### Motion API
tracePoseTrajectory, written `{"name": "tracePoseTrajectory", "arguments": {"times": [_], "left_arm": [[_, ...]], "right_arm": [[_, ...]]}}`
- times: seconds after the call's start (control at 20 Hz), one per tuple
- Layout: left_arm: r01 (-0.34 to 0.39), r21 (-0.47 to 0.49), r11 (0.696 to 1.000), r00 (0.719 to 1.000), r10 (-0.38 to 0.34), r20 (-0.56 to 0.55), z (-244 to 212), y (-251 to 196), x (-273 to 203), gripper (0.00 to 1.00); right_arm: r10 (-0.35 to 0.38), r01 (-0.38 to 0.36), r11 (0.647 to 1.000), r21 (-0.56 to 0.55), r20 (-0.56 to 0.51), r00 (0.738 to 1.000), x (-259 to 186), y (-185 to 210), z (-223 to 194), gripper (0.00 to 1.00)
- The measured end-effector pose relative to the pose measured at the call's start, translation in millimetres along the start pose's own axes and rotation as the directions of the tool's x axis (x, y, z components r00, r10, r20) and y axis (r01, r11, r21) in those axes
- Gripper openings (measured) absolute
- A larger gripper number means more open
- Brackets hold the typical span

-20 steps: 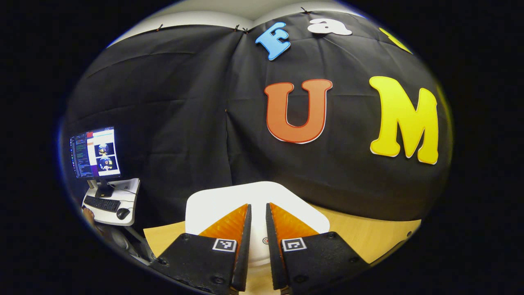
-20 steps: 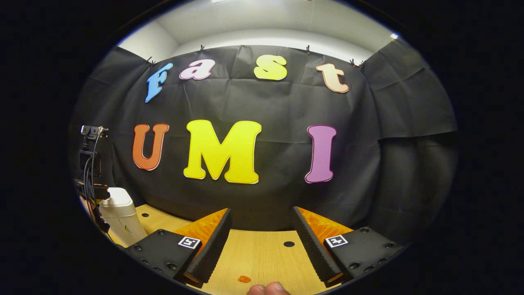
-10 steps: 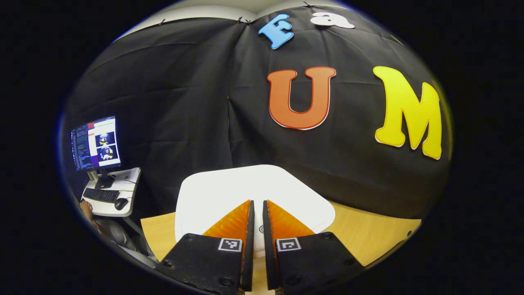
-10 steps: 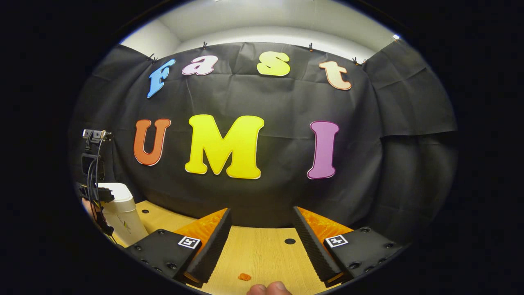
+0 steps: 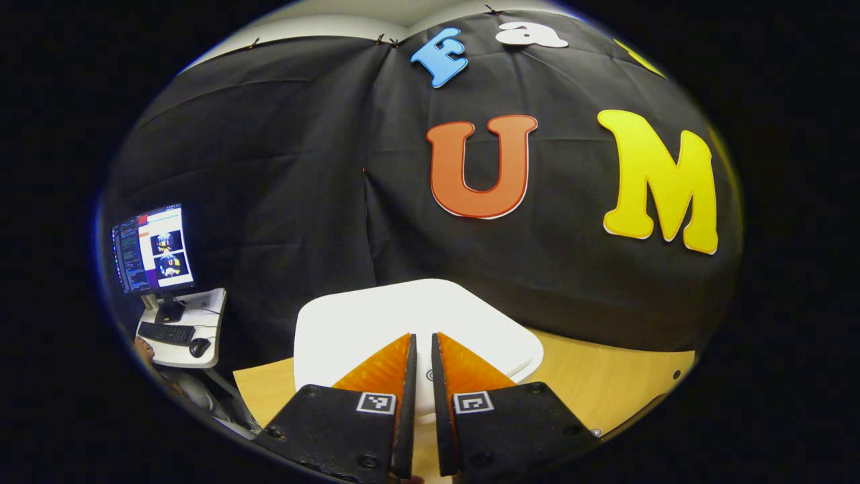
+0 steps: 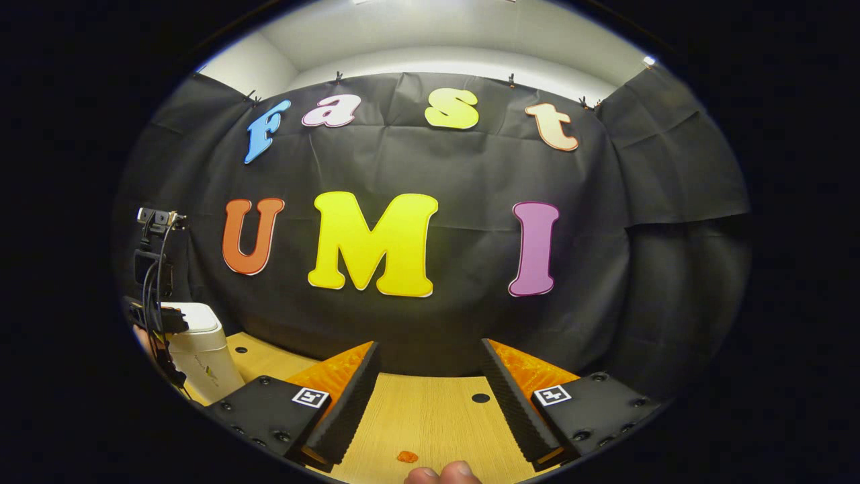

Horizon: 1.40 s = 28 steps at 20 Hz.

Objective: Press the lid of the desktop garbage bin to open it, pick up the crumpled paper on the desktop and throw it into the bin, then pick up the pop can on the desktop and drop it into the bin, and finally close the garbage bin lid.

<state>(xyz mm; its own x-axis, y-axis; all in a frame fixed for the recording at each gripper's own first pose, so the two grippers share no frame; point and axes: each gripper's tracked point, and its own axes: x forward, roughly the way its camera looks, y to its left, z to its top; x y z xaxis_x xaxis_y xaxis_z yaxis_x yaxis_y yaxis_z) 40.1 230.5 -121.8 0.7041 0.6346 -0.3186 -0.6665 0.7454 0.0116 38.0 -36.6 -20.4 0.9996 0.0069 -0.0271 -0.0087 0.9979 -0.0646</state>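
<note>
The white garbage bin's lid (image 5: 416,316) lies closed just beyond my left gripper (image 5: 422,338). That gripper's fingers are shut with nothing between them, their tips over the lid's near half by a small round mark; I cannot tell whether they touch it. In the right gripper view the white bin (image 6: 201,353) stands at the far left on the wooden table (image 6: 430,417). The left gripper's dark body and cables (image 6: 153,296) hang over the bin there. My right gripper (image 6: 430,346) is open above the table with nothing between its fingers.
A small orange scrap (image 6: 406,456) lies on the table near a fingertip (image 6: 440,474) at the bottom edge. The tabletop has round holes (image 6: 480,398). Beyond the table's left end stand a monitor (image 5: 151,249) and a keyboard stand (image 5: 178,329).
My left gripper closed its small gap and came nearer the lid, which now looks larger. The right gripper has hardly moved.
</note>
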Motion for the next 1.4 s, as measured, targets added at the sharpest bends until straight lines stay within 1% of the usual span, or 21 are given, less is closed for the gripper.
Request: {"name": "tracePoseTrajectory", "arguments": {"times": [0.1, 0.2, 0.3, 0.35, 0.4, 0.45, 0.55, 0.65, 0.75, 0.8, 0.85, 0.95, 1.05, 1.1, 1.15, 1.25, 1.35, 1.4], "left_arm": [[0.028, 0.004, 1.0, 0.998, -0.028, 0.05, 19.8, -4.0, -13.3, 0.19], [0.076, 0.025, 0.997, 0.99, -0.078, 0.117, 41.6, -14.5, -27.5, 0.21], [0.129, 0.043, 0.991, 0.978, -0.135, 0.157, 57.1, -23.3, -43.2, 0.23], [0.151, 0.047, 0.987, 0.974, -0.157, 0.166, 59.4, -26.9, -50.7, 0.3], [0.169, 0.048, 0.984, 0.969, -0.175, 0.176, 61.6, -30.0, -56.5, 0.24], [0.18, 0.047, 0.983, 0.965, -0.186, 0.186, 65.2, -32.7, -61.9, 0.25], [0.231, 0.051, 0.972, 0.951, -0.237, 0.2, 69.1, -41.1, -70.5, 0.25], [0.31, 0.069, 0.948, 0.923, -0.318, 0.218, 71.1, -57.7, -79.4, 0.29], [0.342, 0.096, 0.935, 0.908, -0.355, 0.222, 72.0, -62.9, -90.3, 0.41], [0.35, 0.103, 0.931, 0.904, -0.365, 0.221, 70.3, -64.2, -93.6, 0.54], [0.366, 0.107, 0.925, 0.898, -0.381, 0.22, 67.2, -66.2, -97.1, 0.57], [0.409, 0.116, 0.905, 0.878, -0.425, 0.222, 64.1, -75.8, -108.8, 0.59], [0.444, 0.141, 0.885, 0.858, -0.465, 0.215, 59.8, -86.6, -112.6, 0.69], [0.467, 0.156, 0.871, 0.845, -0.491, 0.211, 56.8, -92.0, -118.0, 0.84], [0.478, 0.169, 0.862, 0.838, -0.505, 0.209, 53.9, -92.7, -122.3, 0.88], [0.506, 0.184, 0.843, 0.814, -0.537, 0.221, 49.9, -98.8, -134.3, 0.91], [0.529, 0.198, 0.825, 0.798, -0.563, 0.214, 42.1, -108.2, -142.7, 0.93], [0.545, 0.21, 0.812, 0.788, -0.581, 0.205, 37.2, -111.9, -148.2, 0.95]], "right_arm": [[-0.008, 0.008, 1.0, 0.005, 0.015, 1.0, 0.8, -1.3, 4.6, 0.94], [-0.01, 0.01, 1.0, 0.013, 0.022, 1.0, 0.1, 0.6, 7.4, 0.94], [-0.007, 0.006, 1.0, 0.02, 0.025, 1.0, -2.3, 3.1, 8.4, 0.94], [-0.006, 0.005, 1.0, 0.021, 0.025, 1.0, -2.9, 4.4, 7.3, 0.94], [-0.007, 0.006, 1.0, 0.017, 0.022, 1.0, -3.2, 5.3, 6.6, 0.94], [-0.004, 0.004, 1.0, 0.015, 0.021, 1.0, -2.8, 6.5, 5.3, 0.94], [0.005, -0.005, 1.0, 0.017, 0.02, 1.0, -3.7, 7.5, 4.7, 0.94], [0.008, -0.008, 1.0, 0.016, 0.021, 1.0, -4.0, 6.8, 3.4, 0.94], [0.004, -0.004, 1.0, 0.009, 0.013, 1.0, -2.5, 5.3, -2.4, 0.94], [0.005, -0.005, 1.0, 0.011, 0.003, 1.0, -2.8, 4.9, -7.5, 0.94], [0.005, -0.005, 1.0, 0.015, -0.008, 1.0, -3.1, 4.1, -10.9, 0.94], [0.003, -0.003, 1.0, 0.014, -0.021, 1.0, -2.9, -0.8, -17.3, 0.94], [0.02, -0.019, 1.0, 0.019, -0.034, 0.999, -2.8, -3.1, -25.2, 0.94], [0.039, -0.037, 0.999, 0.033, -0.047, 0.998, -4.2, -1.5, -32.8, 0.94], [0.046, -0.044, 0.998, 0.038, -0.066, 0.997, -3.5, -4.0, -40.9, 0.94], [0.055, -0.051, 0.998, 0.035, -0.103, 0.993, -2.6, -12.0, -61.0, 0.94], [0.089, -0.087, 0.996, 0.017, -0.135, 0.987, -4.4, -11.7, -82.0, 0.93], [0.105, -0.106, 0.994, 0.002, -0.164, 0.981, -2.9, -11.7, -97.6, 0.94]]}}
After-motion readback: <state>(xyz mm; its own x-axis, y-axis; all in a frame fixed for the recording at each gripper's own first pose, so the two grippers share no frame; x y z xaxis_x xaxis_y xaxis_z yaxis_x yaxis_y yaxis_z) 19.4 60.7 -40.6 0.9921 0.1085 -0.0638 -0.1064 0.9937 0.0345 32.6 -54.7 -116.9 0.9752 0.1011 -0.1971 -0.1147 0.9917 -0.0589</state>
